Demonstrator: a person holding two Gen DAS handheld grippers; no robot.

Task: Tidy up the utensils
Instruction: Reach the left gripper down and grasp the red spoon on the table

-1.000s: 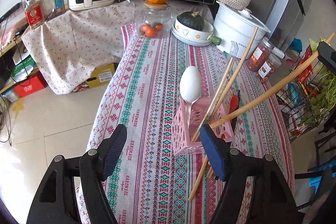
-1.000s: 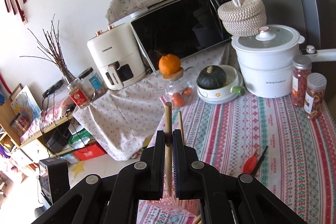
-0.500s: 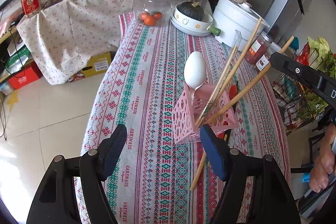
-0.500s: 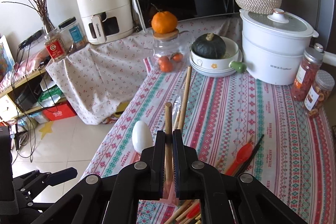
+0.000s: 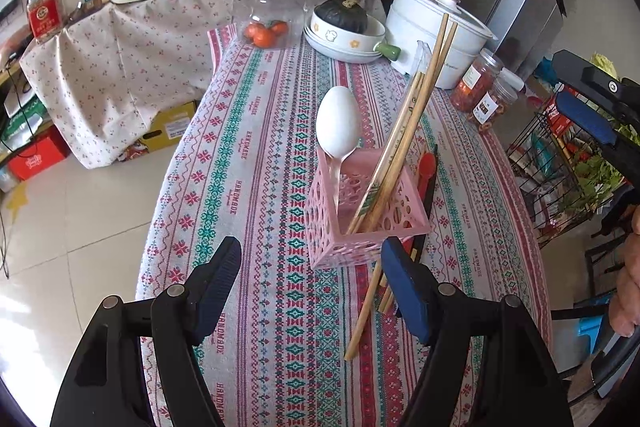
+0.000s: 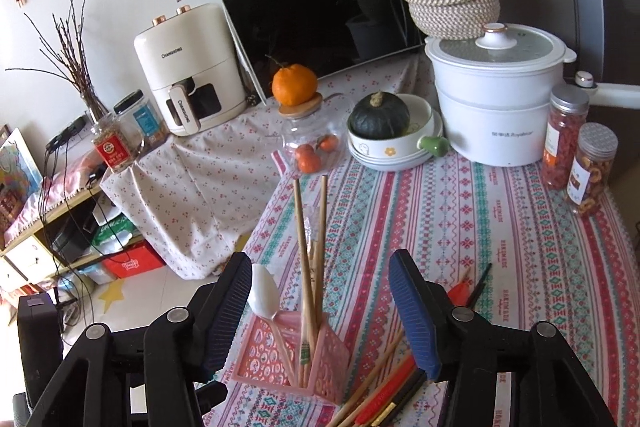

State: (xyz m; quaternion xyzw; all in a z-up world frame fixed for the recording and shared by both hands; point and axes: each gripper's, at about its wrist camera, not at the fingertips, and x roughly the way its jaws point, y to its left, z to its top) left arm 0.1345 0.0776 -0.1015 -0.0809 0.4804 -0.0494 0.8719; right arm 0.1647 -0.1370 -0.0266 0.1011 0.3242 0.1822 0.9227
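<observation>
- The pink holder stood on the striped tablecloth near the middle of the left wrist view; in the right wrist view it sat low in the frame, between the two fingers of the right gripper.
- A white spoon stood bowl-up in the holder's left corner.
- Several wooden chopsticks leaned in the holder, their tips slanting toward the upper right of the left wrist view; seen from the right wrist, two of them rose almost straight up the centre of the frame.
- The right gripper's jaws were opening; the chopsticks stood in the gap between the blue pads, which pressed on nothing.
- The left gripper hung at the bottom of its own view, released and spread wide, with bare tablecloth between its fingers and the holder just above its right finger.
- Loose chopsticks lay on the cloth below the holder, partly hidden by that finger.
- A red utensil and a black one lay just right of the holder.
- At the right edge of the left wrist view a hand showed.
- A white pot, a bowl holding a dark squash and a glass jar stood across the top of the table.
</observation>
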